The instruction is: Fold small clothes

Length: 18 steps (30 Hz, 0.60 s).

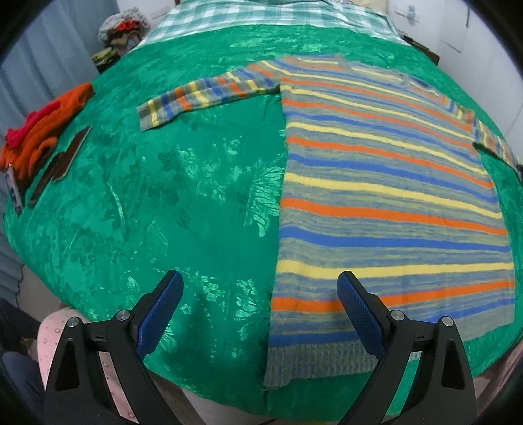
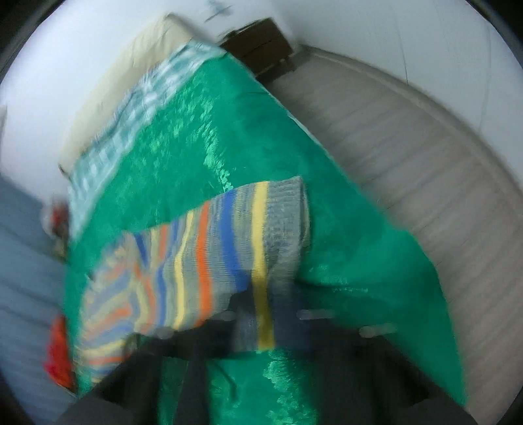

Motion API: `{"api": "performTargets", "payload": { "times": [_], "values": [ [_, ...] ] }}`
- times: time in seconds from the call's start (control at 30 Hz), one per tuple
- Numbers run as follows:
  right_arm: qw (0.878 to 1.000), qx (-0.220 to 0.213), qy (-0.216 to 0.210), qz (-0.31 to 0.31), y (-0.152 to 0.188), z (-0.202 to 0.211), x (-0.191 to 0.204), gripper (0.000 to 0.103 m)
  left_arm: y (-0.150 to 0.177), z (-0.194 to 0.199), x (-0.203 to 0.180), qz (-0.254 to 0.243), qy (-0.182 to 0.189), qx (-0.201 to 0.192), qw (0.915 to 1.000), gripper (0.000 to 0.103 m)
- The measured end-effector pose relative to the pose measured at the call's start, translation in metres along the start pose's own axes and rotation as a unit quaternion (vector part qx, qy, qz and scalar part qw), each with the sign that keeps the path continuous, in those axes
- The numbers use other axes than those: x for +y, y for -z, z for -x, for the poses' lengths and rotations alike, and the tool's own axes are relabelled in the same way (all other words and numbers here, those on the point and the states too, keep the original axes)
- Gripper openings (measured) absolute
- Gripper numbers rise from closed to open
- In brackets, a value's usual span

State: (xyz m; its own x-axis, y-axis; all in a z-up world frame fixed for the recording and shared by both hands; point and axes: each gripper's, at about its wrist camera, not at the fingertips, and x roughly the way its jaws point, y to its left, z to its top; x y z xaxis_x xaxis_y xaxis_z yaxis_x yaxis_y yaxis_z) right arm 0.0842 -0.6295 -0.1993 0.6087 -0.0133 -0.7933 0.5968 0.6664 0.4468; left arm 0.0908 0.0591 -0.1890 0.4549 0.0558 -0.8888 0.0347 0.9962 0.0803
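Observation:
A striped knit sweater [image 1: 385, 183] in grey, blue, orange and yellow lies flat on the green bedspread [image 1: 196, 196], its left sleeve [image 1: 202, 94] spread out to the left. My left gripper [image 1: 261, 294] is open and empty, hovering over the sweater's hem at the near bed edge. In the blurred right wrist view my right gripper [image 2: 261, 314] is shut on the cuff end of the sweater's right sleeve [image 2: 228, 248] and holds it lifted above the bedspread [image 2: 343, 229].
A pile of orange and red clothes [image 1: 42, 130] and a dark flat item [image 1: 65, 160] lie at the bed's left edge. A checked blanket [image 1: 261, 16] covers the far end. The floor [image 2: 408, 147] lies to the right of the bed.

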Motion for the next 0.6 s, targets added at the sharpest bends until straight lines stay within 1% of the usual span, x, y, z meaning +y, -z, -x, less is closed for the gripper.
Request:
{"api": "performTargets", "payload": {
  "times": [0.03,0.1,0.2,0.27,0.3,0.37,0.43,0.47,0.5,0.57,0.6],
  "values": [
    [1.0,-0.011,0.013,-0.005,0.001,0.006,-0.001,0.005,0.001,0.001,0.001,0.002,-0.001,-0.004,1.0,0.096],
    [0.997,-0.02,0.074,0.004,0.006,0.01,0.0,0.004,0.001,-0.002,0.002,0.004,0.0,-0.004,1.0,0.096],
    [0.993,-0.018,0.109,0.031,0.01,0.005,0.012,0.004,0.004,-0.007,0.004,0.004,0.001,0.001,1.0,0.096],
    [0.99,-0.033,0.129,0.055,0.008,0.011,0.029,0.004,0.005,-0.007,0.008,0.006,0.001,-0.005,1.0,0.096],
    [0.989,-0.043,0.127,0.068,0.008,0.019,0.039,0.004,0.007,-0.007,0.01,0.007,0.001,-0.008,0.9999,0.096],
    [0.989,-0.068,0.092,0.09,0.008,0.038,0.067,0.004,0.01,-0.011,0.014,0.009,0.002,-0.01,0.9999,0.096],
    [0.988,-0.081,0.021,0.127,0.011,0.058,0.119,0.004,0.013,-0.017,0.017,0.014,0.007,-0.005,0.9999,0.096],
    [0.986,-0.08,-0.007,0.144,0.013,0.062,0.143,0.005,0.015,-0.02,0.018,0.016,0.01,-0.002,0.9998,0.096],
    [0.982,-0.074,-0.04,0.168,0.016,0.065,0.175,0.005,0.015,-0.023,0.02,0.021,0.012,0.004,0.9997,0.096],
    [0.972,-0.051,-0.103,0.205,0.028,0.057,0.236,0.005,0.017,-0.026,0.024,0.028,0.015,0.004,0.9995,0.096],
    [0.968,-0.042,-0.118,0.218,0.033,0.051,0.257,0.005,0.017,-0.025,0.026,0.031,0.016,0.001,0.9994,0.096]
  ]
}}
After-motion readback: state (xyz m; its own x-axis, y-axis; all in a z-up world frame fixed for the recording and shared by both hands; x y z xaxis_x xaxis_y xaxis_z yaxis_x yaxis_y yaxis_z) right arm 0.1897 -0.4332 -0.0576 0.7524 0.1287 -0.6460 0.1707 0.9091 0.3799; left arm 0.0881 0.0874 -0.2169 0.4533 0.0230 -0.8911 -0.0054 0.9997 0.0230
